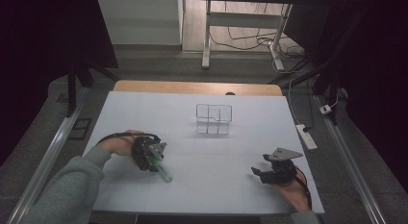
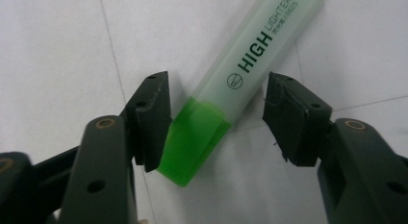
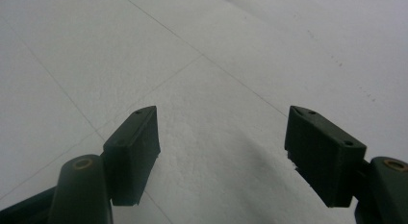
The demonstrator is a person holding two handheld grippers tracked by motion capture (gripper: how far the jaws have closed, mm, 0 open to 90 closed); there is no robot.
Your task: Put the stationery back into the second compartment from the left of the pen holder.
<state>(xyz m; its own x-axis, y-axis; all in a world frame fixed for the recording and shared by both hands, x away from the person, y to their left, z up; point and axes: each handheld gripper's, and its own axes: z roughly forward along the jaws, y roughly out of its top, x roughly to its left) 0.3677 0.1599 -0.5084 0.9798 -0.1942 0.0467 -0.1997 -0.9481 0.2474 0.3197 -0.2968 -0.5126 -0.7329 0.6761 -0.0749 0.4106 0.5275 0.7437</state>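
Item: a green highlighter (image 2: 226, 104) lay flat on the white table (image 1: 202, 152), at the near left, well short of the clear divided organiser (image 1: 214, 119) standing farther back. The left gripper (image 2: 219, 118) straddled it with jaws parted, one pad touching or just beside the green cap, the other standing off the barrel; a good pick, by my reckoning, wanted the jaws centred and squared across the barrel before closing. The right gripper (image 3: 221, 152) hung wide open over bare table, holding nothing.
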